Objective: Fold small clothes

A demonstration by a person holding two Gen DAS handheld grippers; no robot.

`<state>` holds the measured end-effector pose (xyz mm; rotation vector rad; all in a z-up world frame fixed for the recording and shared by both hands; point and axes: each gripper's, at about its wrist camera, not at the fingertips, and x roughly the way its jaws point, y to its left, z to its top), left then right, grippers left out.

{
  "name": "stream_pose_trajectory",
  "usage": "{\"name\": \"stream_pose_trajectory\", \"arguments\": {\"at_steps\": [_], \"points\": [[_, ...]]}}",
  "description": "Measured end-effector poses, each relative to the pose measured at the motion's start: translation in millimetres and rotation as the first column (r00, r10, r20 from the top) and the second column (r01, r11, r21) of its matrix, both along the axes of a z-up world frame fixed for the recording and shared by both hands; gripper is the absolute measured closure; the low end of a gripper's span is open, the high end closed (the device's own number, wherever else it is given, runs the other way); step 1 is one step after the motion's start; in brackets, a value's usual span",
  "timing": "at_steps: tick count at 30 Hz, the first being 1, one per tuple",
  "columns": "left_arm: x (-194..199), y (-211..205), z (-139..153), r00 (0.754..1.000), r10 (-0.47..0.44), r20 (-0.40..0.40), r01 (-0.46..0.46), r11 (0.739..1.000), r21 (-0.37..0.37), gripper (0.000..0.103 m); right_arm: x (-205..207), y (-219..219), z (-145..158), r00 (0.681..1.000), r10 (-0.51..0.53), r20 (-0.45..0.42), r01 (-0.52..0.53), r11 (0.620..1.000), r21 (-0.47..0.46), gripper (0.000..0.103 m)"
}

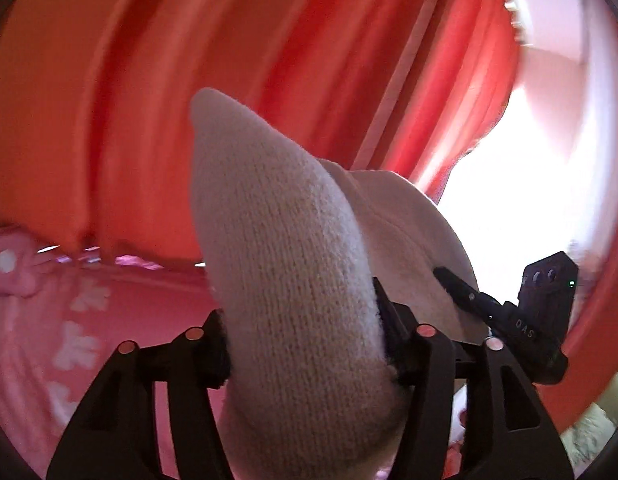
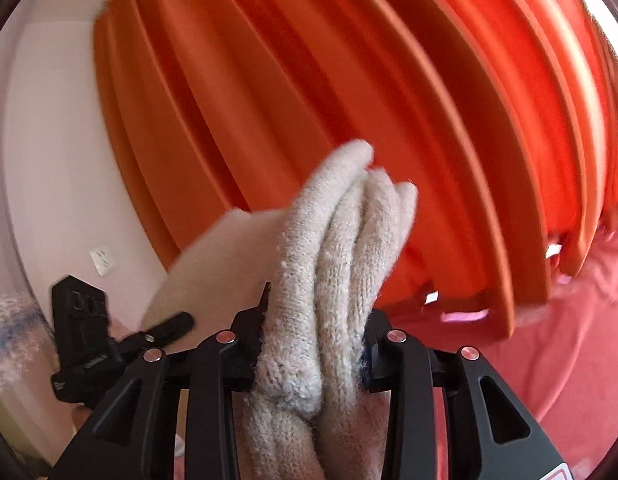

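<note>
A white knitted garment point(image 1: 277, 240) stands up in a thick fold between the black fingers of my left gripper point(image 1: 305, 340), which is shut on it. Behind it a smoother white part point(image 1: 409, 232) runs right to the other gripper's finger point(image 1: 461, 288). In the right wrist view the same knit point(image 2: 341, 232) is bunched in several ridges, and my right gripper point(image 2: 315, 328) is shut on it. A white stretch point(image 2: 221, 256) leads left to the left gripper's finger point(image 2: 173, 326). Both grippers are held high, and the garment's lower part is hidden.
An orange-red pleated curtain point(image 1: 269, 60) point(image 2: 349, 80) fills the background. Below lies a pink bedspread with white flowers point(image 1: 81, 320) point(image 2: 569, 340). A bright window point(image 1: 529, 180) glares at the right. A pale wall with a socket point(image 2: 103, 261) is at the left.
</note>
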<state>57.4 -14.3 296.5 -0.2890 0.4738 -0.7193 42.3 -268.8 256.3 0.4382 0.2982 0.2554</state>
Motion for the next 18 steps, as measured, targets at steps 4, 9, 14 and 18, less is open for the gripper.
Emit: {"name": "stream_pose_trajectory", "arguments": {"at_steps": [4, 9, 14, 18], "points": [[55, 13, -110, 0.977, 0.179, -0.114, -0.155, 0.969, 0.193, 0.026, 80, 6, -137, 0.945, -0.039, -0.324, 0.038, 0.999, -0.009, 0.057], [57, 46, -245, 0.872, 0.318, -0.372, -0.212, 0.931, 0.297, 0.043, 68, 30, -246, 0.837, -0.114, -0.535, 0.053, 0.990, -0.128, 0.085], [35, 38, -226, 0.898, 0.309, -0.314, -0.237, 0.940, 0.246, 0.041, 68, 59, -196, 0.902, -0.101, -0.420, 0.006, 0.975, -0.223, 0.087], [52, 19, -238, 0.885, 0.346, -0.310, -0.248, 0.916, 0.314, 0.037, 99, 79, -208, 0.885, -0.116, -0.451, -0.036, 0.948, -0.315, 0.087]]}}
